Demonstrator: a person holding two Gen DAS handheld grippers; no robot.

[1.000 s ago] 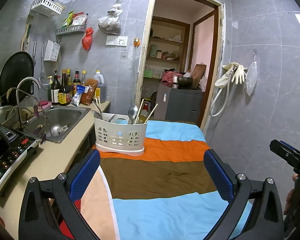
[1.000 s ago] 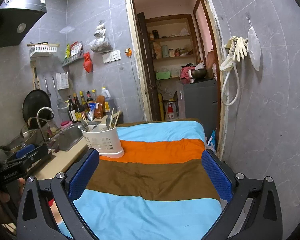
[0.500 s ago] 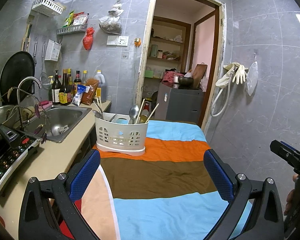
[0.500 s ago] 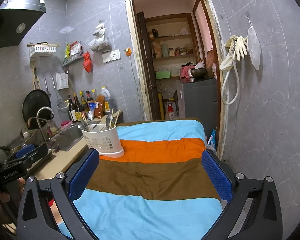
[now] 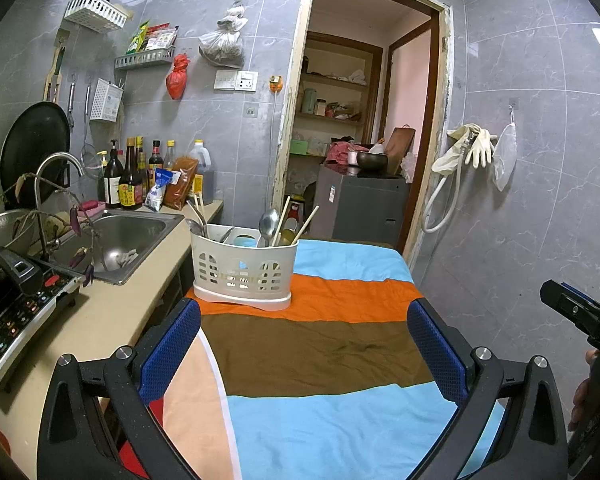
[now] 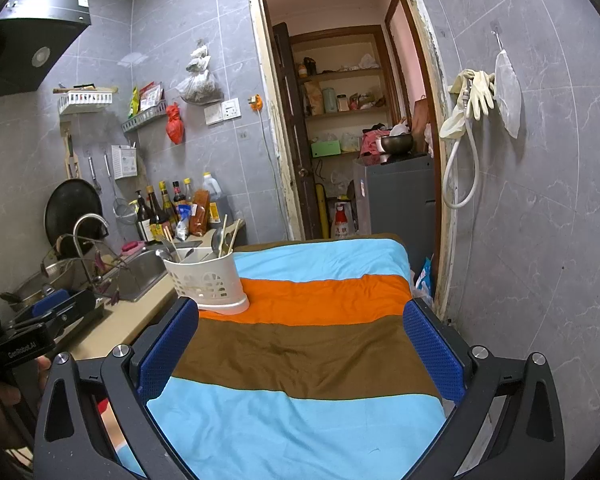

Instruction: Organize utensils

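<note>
Grey marble-look tiles cover the walls of this small kitchen, and an open doorway (image 5: 364, 120) sits in the upper middle of the left wrist view. Below it we've got a table under a striped cloth (image 5: 320, 344) with blue, orange and brown bands. On the orange band, a bit left of centre, stands the white utensil caddy (image 5: 244, 272), upright, with a metal spoon (image 5: 269, 222) and a couple of chopsticks (image 5: 306, 220) poking out the top. More spoon handles lean out on its left side. To the left of the frame there's the steel sink (image 5: 132, 236), a curved tap (image 5: 56, 168), a row of sauce bottles (image 5: 128, 176) against the wall, and an induction cooker (image 5: 16, 320) at the lower left edge. Our left gripper (image 5: 304, 344) fills the bottom of the frame, blue pads spread wide with nothing between them, well short of the caddy. At the far right edge we can see part of the other tool and some fingers around its handle.

Over in the right wrist view, same cloth, with the caddy (image 6: 208, 280) now left of centre on the table's left edge, next to the counter. Rubber gloves (image 6: 476, 92) hang on the right wall. Our right gripper (image 6: 300, 348) is also wide open and empty, low in frame, apart from the caddy.
</note>
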